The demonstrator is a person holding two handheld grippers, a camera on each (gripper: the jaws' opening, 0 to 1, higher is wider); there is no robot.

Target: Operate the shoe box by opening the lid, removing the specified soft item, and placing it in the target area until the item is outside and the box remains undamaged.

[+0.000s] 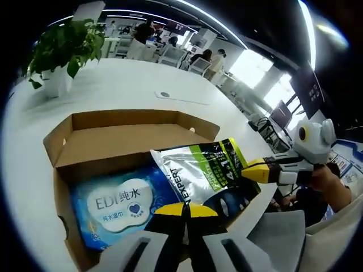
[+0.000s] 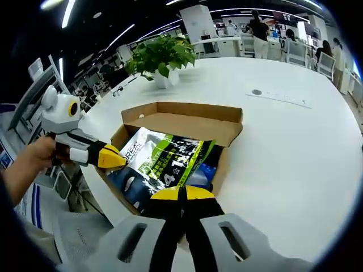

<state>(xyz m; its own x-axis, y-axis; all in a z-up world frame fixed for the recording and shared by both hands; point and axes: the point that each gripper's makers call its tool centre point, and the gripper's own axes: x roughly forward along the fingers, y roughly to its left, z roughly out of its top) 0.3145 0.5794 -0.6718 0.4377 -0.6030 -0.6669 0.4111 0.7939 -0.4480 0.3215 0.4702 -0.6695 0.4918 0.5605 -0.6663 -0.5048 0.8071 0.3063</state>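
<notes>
lying across the open shoe box [image 1: 113, 141], the silver, green and black pouch [image 1: 207, 170] sits partly over a blue wet-wipes pack [image 1: 122, 207] inside the box, tilted with one end raised toward the box's near rim. in the right gripper view the same pouch [image 2: 167, 161] covers most of the box's inside, and the box [image 2: 187, 119] has its lid flap folded back and standing open.

in the left gripper view the left gripper [image 1: 186, 211] has its yellow-tipped jaws closed together at the pouch's lower edge; whether they pinch it i cannot tell. the right gripper [image 1: 262, 171] comes in from the right, held by a hand [image 1: 329, 181], its yellow tip at the pouch's far corner. in the right gripper view the right gripper [image 2: 182, 195] shows jaws together at the pouch's edge, and the left gripper [image 2: 108, 156] reaches in from the left.

the box rests on a white table [image 2: 295, 147]. a potted plant [image 1: 62, 51] stands farther back on it, well apart from the box.
</notes>
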